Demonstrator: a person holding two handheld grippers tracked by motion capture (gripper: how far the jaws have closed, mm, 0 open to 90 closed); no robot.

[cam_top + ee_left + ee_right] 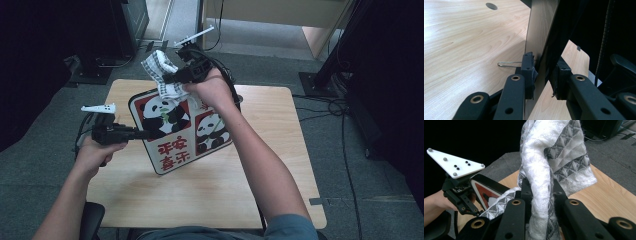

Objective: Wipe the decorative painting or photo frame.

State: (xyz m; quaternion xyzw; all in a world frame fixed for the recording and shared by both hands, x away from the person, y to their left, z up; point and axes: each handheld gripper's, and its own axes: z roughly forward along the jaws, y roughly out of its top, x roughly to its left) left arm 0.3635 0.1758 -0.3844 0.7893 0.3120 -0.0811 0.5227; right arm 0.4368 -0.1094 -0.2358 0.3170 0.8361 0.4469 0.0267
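Your left tongs (pixel 142 133) clamp the panda board's (pixel 172 132) near edge, holding it tilted above the counter (pixel 260 165). Your right tongs (pixel 167 77) pinch the cloth (pixel 159 67) at the board's top edge; wiping looks barely begun, most of the face left.

On the panda board (pixel 172 132) I can make out large red Chinese characters in the white field at its six o'clock corner; they look like 平安 above 喜乐, though I can't be sure of every stroke. At two o'clock, beside the upper panda, sits another small red mark, too blurred to read.
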